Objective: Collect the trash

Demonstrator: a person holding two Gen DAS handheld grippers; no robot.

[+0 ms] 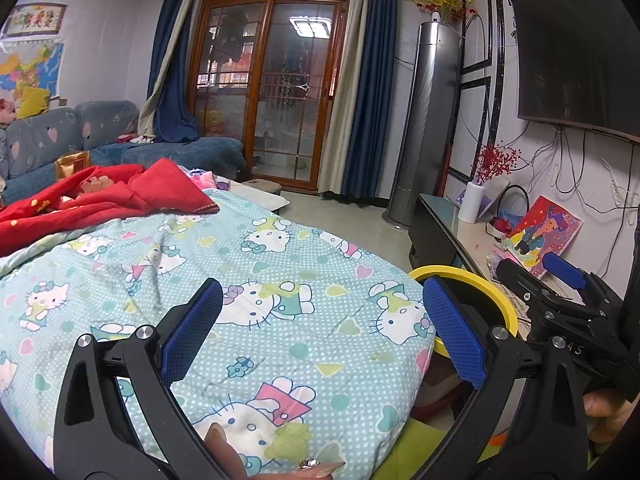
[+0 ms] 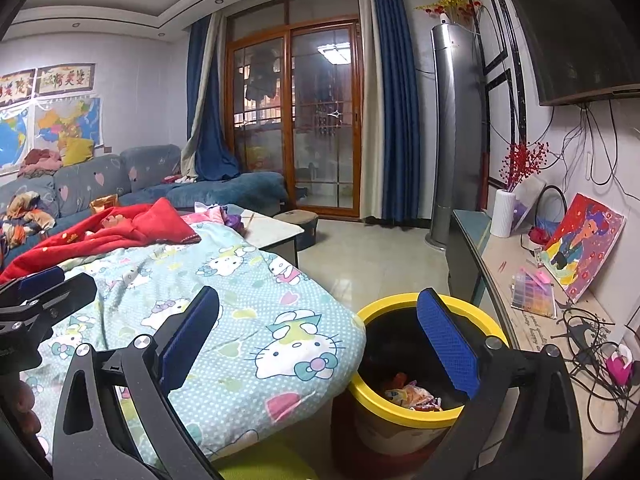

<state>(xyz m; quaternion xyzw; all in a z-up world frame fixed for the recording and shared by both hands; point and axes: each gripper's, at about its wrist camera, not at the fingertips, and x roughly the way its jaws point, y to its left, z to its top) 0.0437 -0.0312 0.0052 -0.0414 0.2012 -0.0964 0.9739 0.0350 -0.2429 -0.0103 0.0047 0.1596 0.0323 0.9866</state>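
A yellow-rimmed trash bin (image 2: pixel 400 412) stands on the floor beside the bed, with colourful wrappers (image 2: pixel 412 394) inside it. Its rim also shows in the left wrist view (image 1: pixel 472 280). My right gripper (image 2: pixel 320 344) is open and empty, its jaws wide apart, above the bin's near left side and the bed edge. My left gripper (image 1: pixel 324 332) is open and empty over the Hello Kitty quilt (image 1: pixel 248 300). The right gripper shows at the right of the left wrist view (image 1: pixel 568 292), and the left gripper at the left of the right wrist view (image 2: pixel 36 300).
A red blanket (image 2: pixel 120 228) lies further back on the bed. A TV bench (image 2: pixel 532 304) with cables, a vase and a painting runs along the right wall. A tower air conditioner (image 2: pixel 456 132), a sofa (image 2: pixel 100 184), a low table (image 2: pixel 276 232) and bare floor lie beyond.
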